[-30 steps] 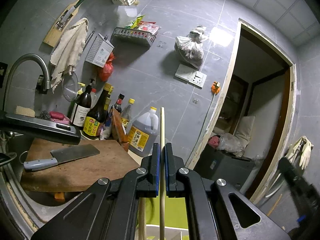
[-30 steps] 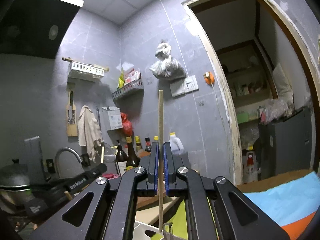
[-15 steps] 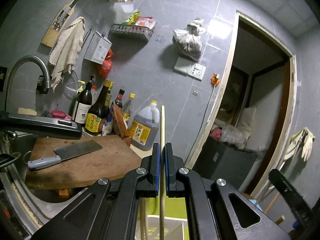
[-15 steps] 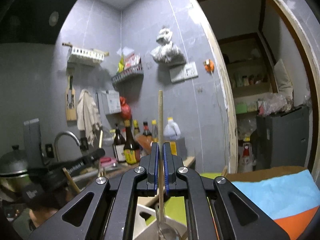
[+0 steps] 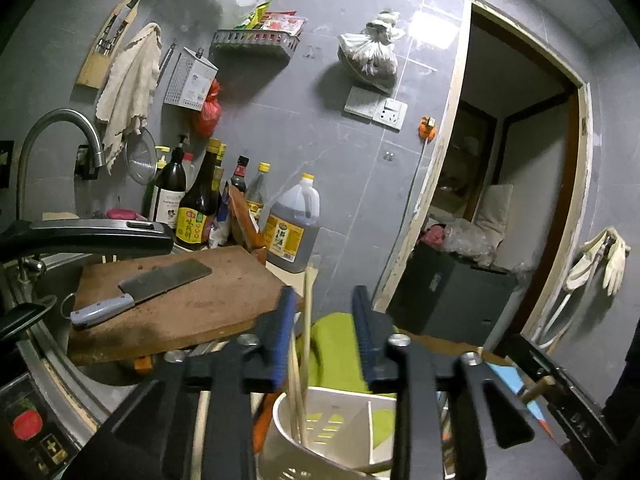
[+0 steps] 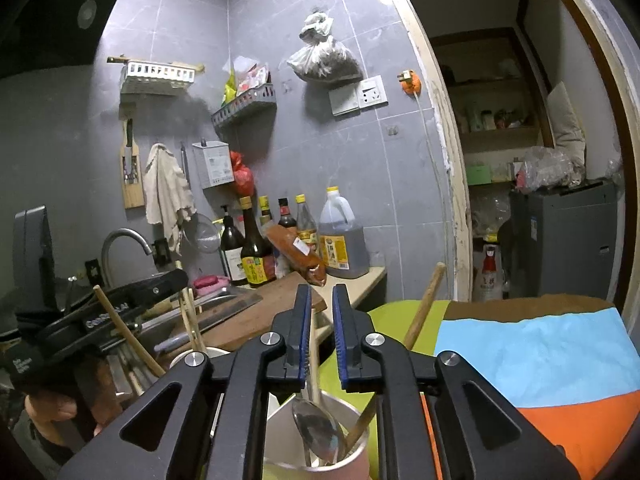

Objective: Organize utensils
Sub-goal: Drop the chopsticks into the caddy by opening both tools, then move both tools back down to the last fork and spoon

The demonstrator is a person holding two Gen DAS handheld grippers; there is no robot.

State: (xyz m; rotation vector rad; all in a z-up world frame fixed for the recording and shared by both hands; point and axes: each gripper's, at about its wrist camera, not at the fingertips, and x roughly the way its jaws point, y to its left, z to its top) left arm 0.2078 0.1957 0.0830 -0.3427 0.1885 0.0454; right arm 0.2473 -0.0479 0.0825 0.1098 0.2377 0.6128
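My left gripper (image 5: 322, 300) is open above a white slotted utensil holder (image 5: 332, 428). A pale wooden chopstick (image 5: 307, 344) stands loose in the holder between the jaws, beside another stick. My right gripper (image 6: 321, 300) is open above a pink-rimmed cup (image 6: 320, 440). The cup holds a metal spoon (image 6: 316, 430) and a wooden-handled utensil (image 6: 422, 312) that leans right. A thin stick (image 6: 315, 356) drops into the cup between the jaws.
A wooden cutting board (image 5: 176, 300) with a cleaver (image 5: 160, 284) lies over the sink at left. Sauce bottles and an oil jug (image 5: 294, 228) line the wall. A green, blue and orange cloth (image 6: 532, 360) covers the counter. The left gripper also shows in the right wrist view (image 6: 108, 312).
Both grippers opened and let go of their chopsticks, which dropped into the holder and the cup. Both cameras tilted downward toward the containers.
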